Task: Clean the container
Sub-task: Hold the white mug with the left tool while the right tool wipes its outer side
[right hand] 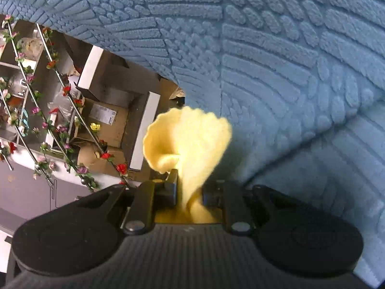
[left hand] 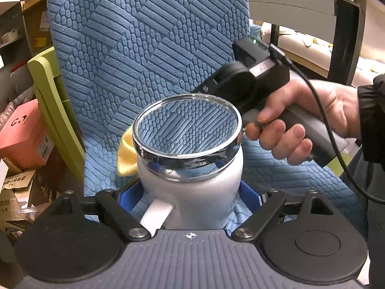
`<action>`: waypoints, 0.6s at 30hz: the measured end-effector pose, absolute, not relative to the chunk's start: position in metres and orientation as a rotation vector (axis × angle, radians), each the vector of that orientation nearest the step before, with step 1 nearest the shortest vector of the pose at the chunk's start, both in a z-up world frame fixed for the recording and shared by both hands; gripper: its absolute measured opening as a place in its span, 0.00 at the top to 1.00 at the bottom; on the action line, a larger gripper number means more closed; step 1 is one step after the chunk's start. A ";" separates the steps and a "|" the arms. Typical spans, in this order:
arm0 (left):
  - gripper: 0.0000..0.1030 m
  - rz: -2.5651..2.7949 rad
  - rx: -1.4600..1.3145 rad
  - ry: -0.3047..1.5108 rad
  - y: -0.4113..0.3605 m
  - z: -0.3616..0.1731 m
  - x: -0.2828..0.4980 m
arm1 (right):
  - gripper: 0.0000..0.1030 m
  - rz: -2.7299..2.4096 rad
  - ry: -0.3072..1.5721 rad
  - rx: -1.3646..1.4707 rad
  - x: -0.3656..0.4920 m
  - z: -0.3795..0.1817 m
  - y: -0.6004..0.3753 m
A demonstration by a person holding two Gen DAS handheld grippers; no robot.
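A white jar [left hand: 192,192] with a chrome band and clear glass lid [left hand: 187,127] is clamped between my left gripper's [left hand: 191,200] blue pads [left hand: 130,197], lid facing away from the camera. My right gripper [right hand: 189,192] is shut on a yellow cloth [right hand: 190,139], which fans out past its fingers. In the left wrist view the right gripper's body [left hand: 245,79] sits behind the jar's right side, and the yellow cloth [left hand: 126,154] shows at the jar's left.
A blue textured cover [left hand: 144,48] drapes a chair back and seat behind the jar; it fills the right wrist view [right hand: 264,60]. Boxes [left hand: 24,134] and a green frame [left hand: 48,91] stand left. Shelves with flower garlands [right hand: 48,120] lie beyond.
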State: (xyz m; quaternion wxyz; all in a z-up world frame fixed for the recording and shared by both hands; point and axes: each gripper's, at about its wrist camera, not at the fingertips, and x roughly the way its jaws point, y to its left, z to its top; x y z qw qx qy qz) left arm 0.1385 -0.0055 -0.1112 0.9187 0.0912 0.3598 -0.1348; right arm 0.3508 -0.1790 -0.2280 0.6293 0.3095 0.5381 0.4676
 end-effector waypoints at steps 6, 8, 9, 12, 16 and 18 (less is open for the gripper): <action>0.14 -0.274 0.194 0.744 -0.006 -0.112 0.139 | 0.80 1.105 1.182 0.775 0.349 -0.217 -0.187; 0.14 -0.275 0.196 0.744 -0.006 -0.111 0.140 | 0.81 1.059 1.218 0.759 0.349 -0.227 -0.185; 0.14 -0.276 0.197 0.745 -0.006 -0.111 0.140 | 0.81 1.039 1.232 0.754 0.349 -0.230 -0.184; 0.14 -0.279 0.197 0.743 -0.006 -0.111 0.140 | 0.81 1.045 1.213 0.778 0.349 -0.223 -0.182; 0.13 -0.274 0.202 0.740 -0.007 -0.113 0.139 | 0.80 1.065 1.154 0.790 0.343 -0.207 -0.184; 0.13 -0.271 0.203 0.739 -0.007 -0.113 0.140 | 0.81 1.020 1.171 0.806 0.341 -0.217 -0.188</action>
